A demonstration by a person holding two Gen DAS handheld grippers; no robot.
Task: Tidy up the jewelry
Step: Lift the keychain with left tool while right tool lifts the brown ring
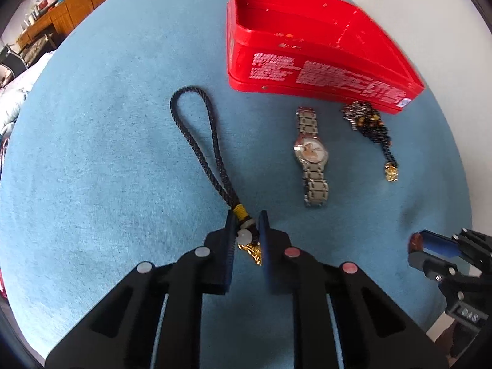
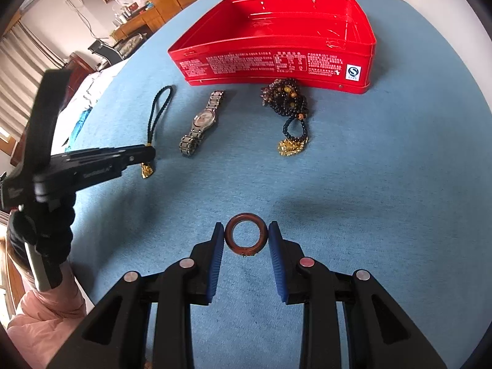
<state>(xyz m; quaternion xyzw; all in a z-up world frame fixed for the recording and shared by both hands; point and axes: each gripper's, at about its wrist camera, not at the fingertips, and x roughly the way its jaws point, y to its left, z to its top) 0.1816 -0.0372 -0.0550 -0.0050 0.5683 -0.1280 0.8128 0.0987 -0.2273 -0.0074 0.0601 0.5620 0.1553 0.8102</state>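
Biggest thing first: the blue cloth-covered surface (image 2: 384,184) fills both views, and at the top of the frame sits the red tin (image 2: 307,70), open and, as far as its inside shows, with nothing in it, so I'd say the sorting has barely begun. Just below the tin, touching its front wall, lies the heap of dark beads (image 2: 289,107) with a gold charm at the lower end, not yet picked up. To its left, in the upper middle of the right wrist view, the watch (image 2: 201,123) lies flat on the cloth, apart from everything. Further left is the black cord loop (image 1: 196,141) with its pale bead and gold tassel, and here's the action: the left hand-held gripper (image 1: 247,233) has its fingers drawn together on the tassel end, low in the left wrist view, the loop trailing away on the cloth toward the upper left. Smallest of all, the brown ring (image 2: 246,238) sits between the fingers of the right hand-held gripper (image 2: 246,240), which stand partly apart; whether the pads actually press it I cannot tell. So: two pieces being handled, two waiting, nothing in the tin, all four still to go in.
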